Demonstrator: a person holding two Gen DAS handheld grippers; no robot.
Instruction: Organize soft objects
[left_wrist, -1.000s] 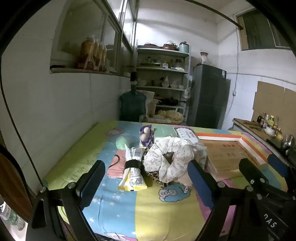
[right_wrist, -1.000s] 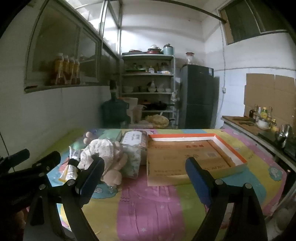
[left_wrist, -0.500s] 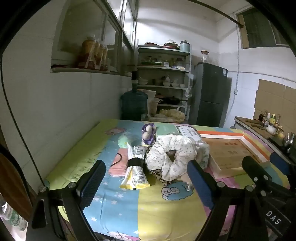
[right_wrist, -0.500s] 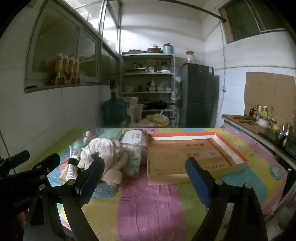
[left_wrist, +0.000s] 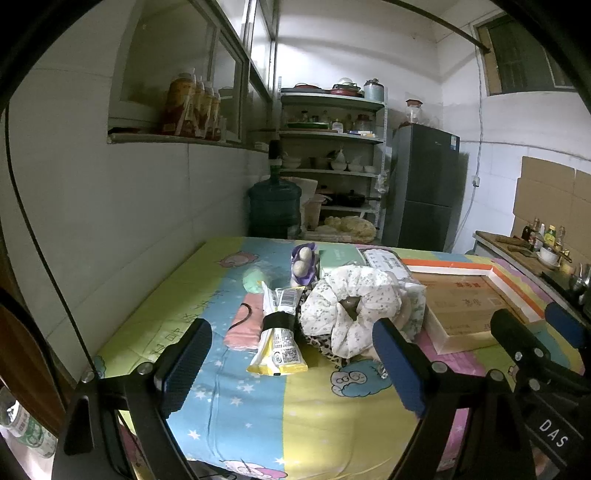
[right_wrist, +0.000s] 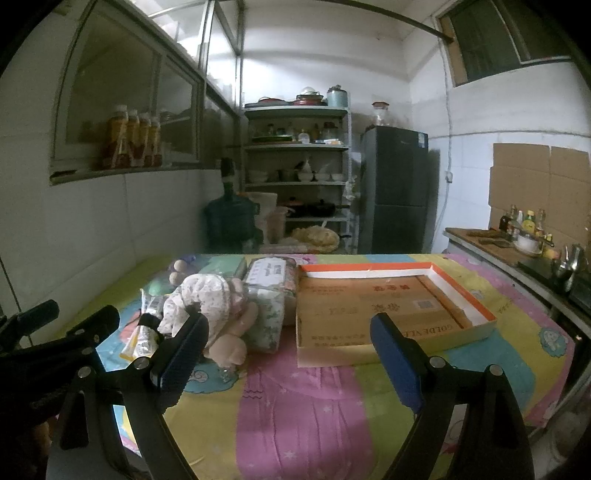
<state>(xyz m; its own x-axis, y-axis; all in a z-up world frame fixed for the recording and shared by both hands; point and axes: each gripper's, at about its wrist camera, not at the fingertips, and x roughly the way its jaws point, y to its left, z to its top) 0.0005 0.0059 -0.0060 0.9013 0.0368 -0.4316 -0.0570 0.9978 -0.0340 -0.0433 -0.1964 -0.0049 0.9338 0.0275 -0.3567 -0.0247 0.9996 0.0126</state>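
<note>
A heap of soft things lies on the patterned tablecloth (left_wrist: 258, 413): a white floral cloth (left_wrist: 351, 302) (right_wrist: 203, 299), a pink folded cloth (left_wrist: 242, 326), a beige plush piece (right_wrist: 229, 347) and a floral tissue pack (right_wrist: 267, 306). A yellow-white packet with a black band (left_wrist: 280, 332) rests against the heap. An open cardboard box with an orange rim (right_wrist: 391, 306) (left_wrist: 469, 306) stands to the right of it. My left gripper (left_wrist: 291, 369) hangs open just short of the heap. My right gripper (right_wrist: 290, 358) is open too, between the heap and the box, holding nothing.
A purple toy with beige balls (left_wrist: 303, 262) and a green round item (left_wrist: 253, 277) lie behind the heap. A tiled wall runs along the table's left side. Beyond the table stand a water jug (left_wrist: 273, 210), shelves (right_wrist: 295, 166) and a fridge (right_wrist: 395, 188); a counter with bottles (right_wrist: 517, 236) is at right.
The left wrist view has levelled out and drawn back slightly from the heap. The right gripper has barely moved. Both stay open; nothing on the table has shifted.
</note>
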